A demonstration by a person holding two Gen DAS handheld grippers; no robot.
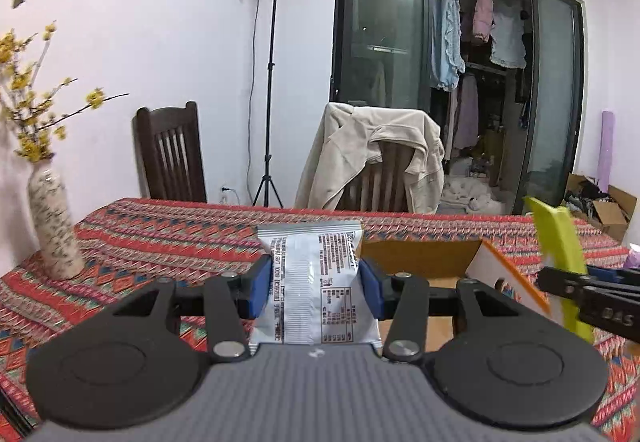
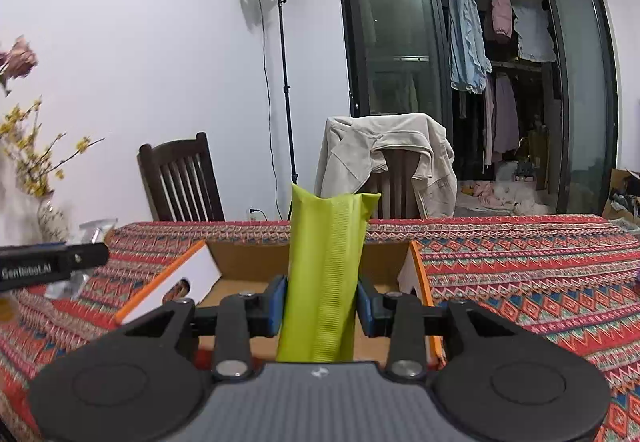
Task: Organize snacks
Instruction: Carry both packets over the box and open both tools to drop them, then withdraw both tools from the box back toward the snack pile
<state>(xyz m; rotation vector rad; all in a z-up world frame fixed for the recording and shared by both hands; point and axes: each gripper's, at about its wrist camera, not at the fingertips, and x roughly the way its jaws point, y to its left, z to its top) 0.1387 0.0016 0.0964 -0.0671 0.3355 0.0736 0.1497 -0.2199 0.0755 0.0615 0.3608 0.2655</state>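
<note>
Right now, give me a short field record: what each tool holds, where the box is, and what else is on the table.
left tool: shut on white snack packet, held upright above the table
right tool: shut on green snack packet, upright
cardboard box: open, on the patterned tablecloth, just beyond both tools
box contents: not visible from these views
other on table: flower vase at the left edge
behind table: two wooden chairs, one draped with a beige jacket

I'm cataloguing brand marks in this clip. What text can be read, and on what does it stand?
"GenRobot.AI": on the side of the left gripper, slightly blurred.
"DAS": partial lettering on the right gripper.
Silver snack packet: dense printed text and a table, too small to read.
Green packet: no text visible.
</note>
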